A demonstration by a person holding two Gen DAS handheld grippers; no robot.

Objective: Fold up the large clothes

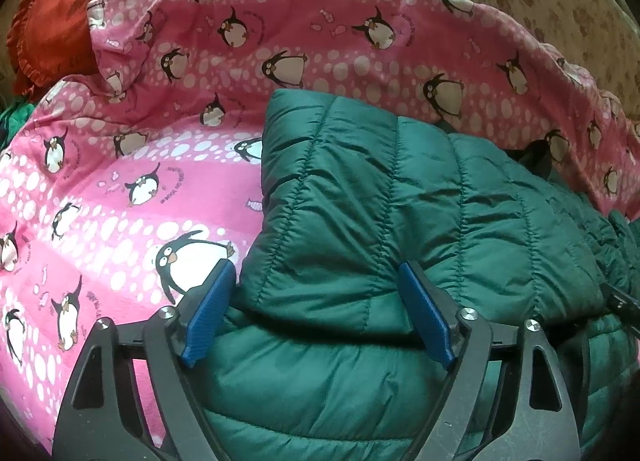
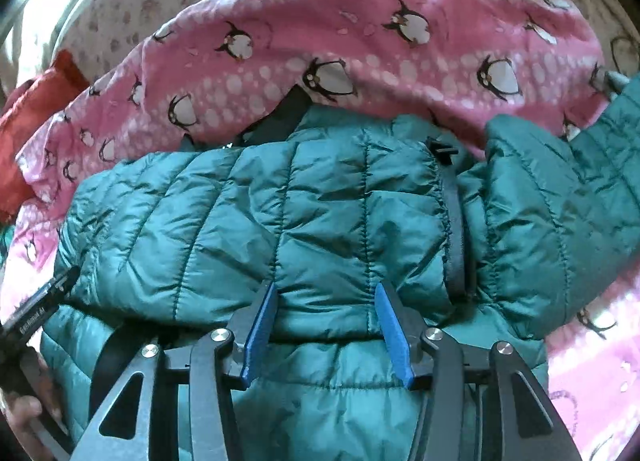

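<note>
A green quilted jacket (image 1: pixel 400 201) lies folded on a pink penguin blanket (image 1: pixel 120 189), its long axis running left to right across both views, stitch lines running near to far. The left gripper (image 1: pixel 316 281) is spread wide over the folded edge near the jacket's left end. The right gripper (image 2: pixel 326 293) stands half spread, its blue pads (image 2: pixel 260 333) straddling a fold without pinching it.
</note>
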